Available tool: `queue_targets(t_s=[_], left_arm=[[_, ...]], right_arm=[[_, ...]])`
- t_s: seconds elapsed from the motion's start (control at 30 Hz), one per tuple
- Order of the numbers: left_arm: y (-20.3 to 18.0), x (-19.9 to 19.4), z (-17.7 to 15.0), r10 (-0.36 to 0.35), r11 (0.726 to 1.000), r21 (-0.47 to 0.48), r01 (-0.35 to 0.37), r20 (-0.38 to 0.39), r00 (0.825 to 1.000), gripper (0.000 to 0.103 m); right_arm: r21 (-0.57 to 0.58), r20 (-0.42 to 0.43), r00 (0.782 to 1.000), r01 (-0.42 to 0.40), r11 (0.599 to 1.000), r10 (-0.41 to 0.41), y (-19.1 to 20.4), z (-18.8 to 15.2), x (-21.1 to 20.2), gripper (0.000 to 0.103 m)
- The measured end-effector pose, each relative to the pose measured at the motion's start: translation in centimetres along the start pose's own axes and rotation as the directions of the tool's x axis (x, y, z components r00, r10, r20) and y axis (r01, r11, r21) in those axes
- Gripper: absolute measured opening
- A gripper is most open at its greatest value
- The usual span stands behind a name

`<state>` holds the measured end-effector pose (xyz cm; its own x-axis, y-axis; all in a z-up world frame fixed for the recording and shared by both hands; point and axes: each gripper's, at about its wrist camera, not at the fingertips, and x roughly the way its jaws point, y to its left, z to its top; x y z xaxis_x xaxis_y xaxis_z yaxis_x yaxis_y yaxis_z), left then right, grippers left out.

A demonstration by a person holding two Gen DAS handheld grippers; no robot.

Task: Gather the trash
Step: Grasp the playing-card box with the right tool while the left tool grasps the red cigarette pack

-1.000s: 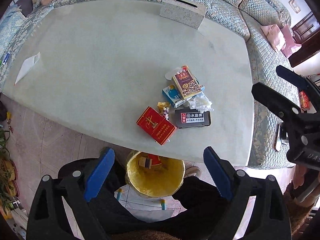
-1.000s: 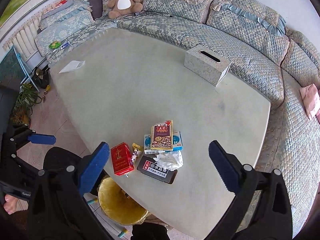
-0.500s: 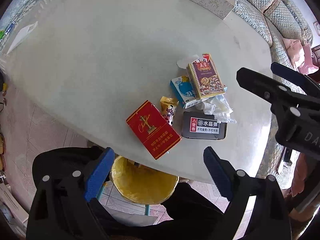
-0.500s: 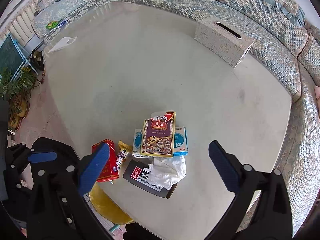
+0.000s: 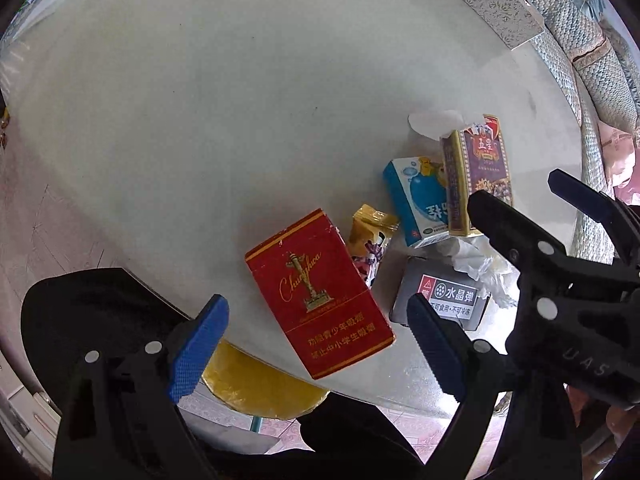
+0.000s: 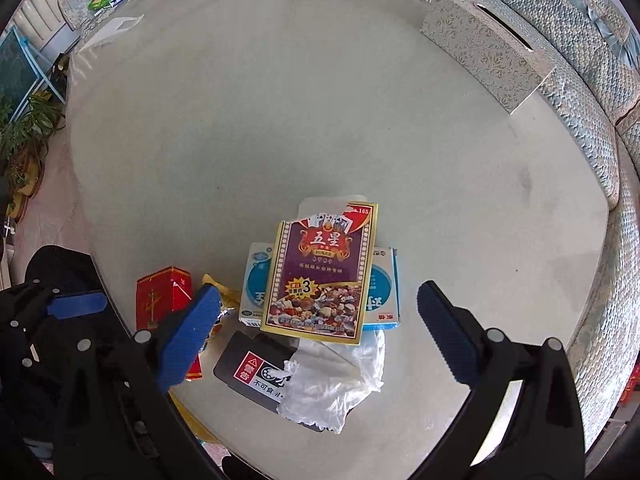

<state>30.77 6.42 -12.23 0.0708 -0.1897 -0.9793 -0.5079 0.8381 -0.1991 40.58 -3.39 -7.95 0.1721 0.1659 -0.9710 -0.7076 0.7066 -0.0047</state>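
Counted on table (image 6: 280, 128): six trash items (yellow bin (image 5: 256, 388) partly hidden below edge). Left gripper (image 5: 316, 344), right gripper (image 6: 320, 332): wide open, empty.

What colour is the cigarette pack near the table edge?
Red, with gold lettering; the cigarette pack shows best in the left wrist view.

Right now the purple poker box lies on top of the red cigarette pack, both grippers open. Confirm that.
Wrong. The purple poker box lies on the blue-and-white box, apart from the red cigarette pack; the right wrist view shows it. Both the left gripper and right gripper are open.
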Motion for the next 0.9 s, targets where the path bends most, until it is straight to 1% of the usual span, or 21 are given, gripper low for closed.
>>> queue_targets(t_s=[0.17,0.23,0.33,0.4,0.5,0.57,0.63,0.77,0.9], left_arm=[[0.1,1.0,0.4,-0.005,1.000,-0.024,0.005,-0.004,1.000,0.088],[0.4,1.5,0.5,-0.011,0.999,-0.045,0.011,-0.016,1.000,0.088],[0.8,2.3,0.5,-0.014,0.997,-0.070,0.012,-0.027,1.000,0.088],[1.1,2.8,0.7,-0.017,0.996,-0.084,0.014,-0.034,0.999,0.088],[1.8,3.3,0.9,-0.020,0.994,-0.106,0.014,-0.047,0.999,0.088],[2.3,3.5,1.1,-0.029,0.994,-0.109,0.023,-0.055,0.998,0.088],[2.7,3.8,1.2,-0.028,0.993,-0.113,0.021,-0.060,0.998,0.088],[3.6,4.5,1.3,-0.038,0.991,-0.127,0.029,-0.066,0.997,0.088],[3.5,4.4,1.5,-0.038,0.993,-0.115,0.030,-0.066,0.997,0.086]], right_arm=[[0.002,-0.015,1.000,-0.004,1.000,0.004,0.1,0.5,1.0,0.094],[-0.001,-0.019,1.000,-0.002,1.000,0.002,0.1,0.4,1.3,0.093],[-0.005,-0.035,0.999,-0.001,1.000,0.001,0.5,0.4,1.9,0.087],[-0.001,-0.043,0.999,0.000,1.000,0.000,0.6,0.6,2.4,0.085],[0.010,-0.053,0.999,-0.001,1.000,0.002,0.4,0.6,2.9,0.078],[0.013,-0.060,0.998,-0.006,1.000,0.007,0.3,0.6,3.3,0.070],[0.015,-0.068,0.998,-0.007,1.000,0.008,0.1,0.9,3.7,0.064],[0.027,-0.065,0.998,0.001,1.000,0.001,0.0,1.1,3.9,0.062],[0.031,-0.058,0.998,0.003,1.000,-0.001,0.0,1.2,4.1,0.061]])
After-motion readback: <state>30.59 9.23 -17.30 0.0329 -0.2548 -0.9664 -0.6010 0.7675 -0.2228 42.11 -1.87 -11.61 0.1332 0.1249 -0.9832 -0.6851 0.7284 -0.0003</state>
